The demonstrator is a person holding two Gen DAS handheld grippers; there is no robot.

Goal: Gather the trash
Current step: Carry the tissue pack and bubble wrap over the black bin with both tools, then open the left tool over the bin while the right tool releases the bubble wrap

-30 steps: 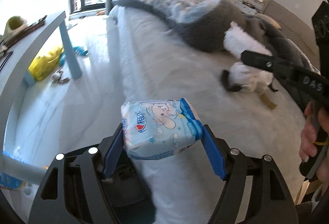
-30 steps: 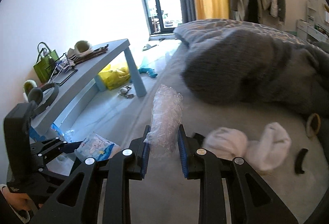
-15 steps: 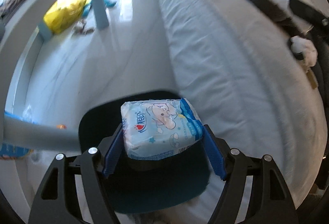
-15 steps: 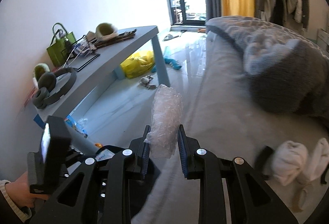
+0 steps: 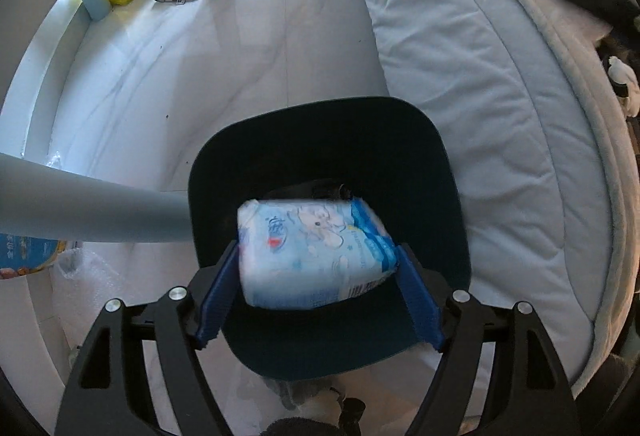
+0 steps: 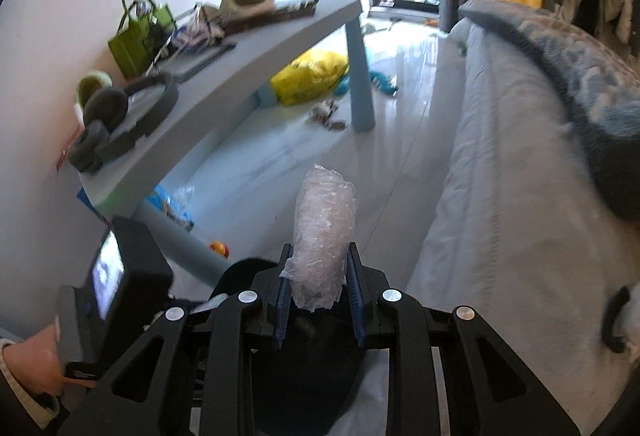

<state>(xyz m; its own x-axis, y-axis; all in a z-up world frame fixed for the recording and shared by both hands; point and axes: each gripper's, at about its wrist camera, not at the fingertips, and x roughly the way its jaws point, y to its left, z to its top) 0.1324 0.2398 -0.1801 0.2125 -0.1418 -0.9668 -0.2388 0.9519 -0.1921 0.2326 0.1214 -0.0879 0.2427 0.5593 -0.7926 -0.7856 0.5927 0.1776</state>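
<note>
Low in the frame, the left gripper (image 5: 320, 296) is opening over the dark square bin (image 5: 420, 140), letting the blue-and-white tissue pack (image 5: 316, 252) slip loose, while the right gripper (image 6: 318, 300) pinches the clear crumpled plastic wrap (image 6: 324, 232), not yet dropped.

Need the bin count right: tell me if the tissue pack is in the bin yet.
Not yet. The tissue pack hangs between the opening left fingers, above the bin.

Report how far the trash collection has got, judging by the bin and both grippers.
Done: both pieces are picked up and brought to the dark bin.
In hand: the left gripper is opening over the bin, with the blue tissue pack between its pads. The right gripper clamps the bubble wrap.
Left: dropping both in. More bubble wrap lies on the floor.
</note>
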